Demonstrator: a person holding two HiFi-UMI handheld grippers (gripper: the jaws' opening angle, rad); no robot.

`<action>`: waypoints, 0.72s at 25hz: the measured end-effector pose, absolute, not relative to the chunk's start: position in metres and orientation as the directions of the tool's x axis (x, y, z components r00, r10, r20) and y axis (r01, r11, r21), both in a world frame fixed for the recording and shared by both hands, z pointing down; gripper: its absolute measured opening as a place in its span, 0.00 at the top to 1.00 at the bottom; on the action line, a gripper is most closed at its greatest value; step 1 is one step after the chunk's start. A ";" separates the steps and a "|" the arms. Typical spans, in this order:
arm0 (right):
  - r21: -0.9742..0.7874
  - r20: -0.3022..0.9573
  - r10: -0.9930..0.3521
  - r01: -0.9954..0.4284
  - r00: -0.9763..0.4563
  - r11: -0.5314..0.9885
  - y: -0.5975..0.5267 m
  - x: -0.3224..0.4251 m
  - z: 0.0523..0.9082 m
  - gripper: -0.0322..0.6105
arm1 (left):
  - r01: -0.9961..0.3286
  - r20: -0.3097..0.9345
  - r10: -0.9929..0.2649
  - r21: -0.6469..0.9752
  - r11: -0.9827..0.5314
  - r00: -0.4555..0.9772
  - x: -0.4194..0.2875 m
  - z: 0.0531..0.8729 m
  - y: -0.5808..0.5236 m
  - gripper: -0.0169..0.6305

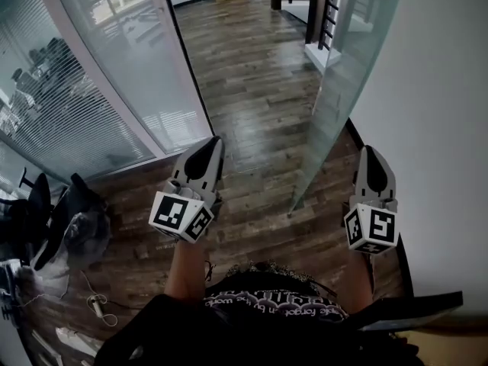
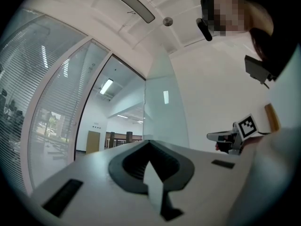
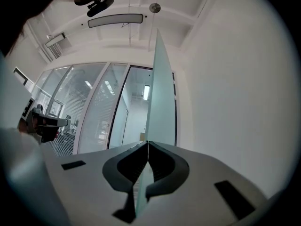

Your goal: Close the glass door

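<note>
A glass door (image 1: 335,90) stood open. Left of it, the left tool (image 1: 214,142) was pressed together; right of it, the right tool (image 1: 368,152) likewise.

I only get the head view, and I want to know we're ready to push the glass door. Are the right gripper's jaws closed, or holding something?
Observer: In the right gripper view, the right gripper has its jaws together with nothing between them.
Operator: And the left one?
Observer: In its own view, the left gripper is also shut and empty.
Operator: What's ahead of the right one?
Observer: The glass door stands edge-on, straight ahead beyond the closed tips.
</note>
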State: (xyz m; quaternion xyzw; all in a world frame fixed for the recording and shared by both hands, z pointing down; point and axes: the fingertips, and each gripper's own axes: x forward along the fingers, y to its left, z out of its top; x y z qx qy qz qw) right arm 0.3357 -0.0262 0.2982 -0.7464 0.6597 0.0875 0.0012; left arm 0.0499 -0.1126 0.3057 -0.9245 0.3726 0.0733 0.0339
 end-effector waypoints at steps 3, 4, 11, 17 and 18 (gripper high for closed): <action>0.108 -0.118 -0.985 -0.985 0.123 -0.135 -0.035 0.347 0.302 0.94 | -0.688 -0.152 -0.679 -0.009 -0.726 0.718 0.062 0.309 -0.122 0.97; 0.110 -0.116 -0.986 -0.985 0.122 -0.135 -0.038 0.351 0.303 0.94 | -0.689 -0.150 -0.680 -0.007 -0.725 0.718 0.065 0.309 -0.125 0.97; 0.121 -0.106 -0.990 -0.987 0.095 -0.108 -0.070 0.369 0.302 0.94 | -0.708 -0.147 -0.699 -0.010 -0.706 0.699 0.079 0.304 -0.149 0.97; 0.112 -0.058 -0.998 -0.994 0.008 -0.015 -0.097 0.385 0.316 0.94 | -0.743 -0.139 -0.735 -0.010 -0.670 0.664 0.091 0.307 -0.161 0.97; 0.113 -0.040 -0.999 -0.993 -0.031 0.026 -0.102 0.384 0.320 0.94 | -0.749 -0.136 -0.742 -0.009 -0.662 0.657 0.091 0.309 -0.163 0.97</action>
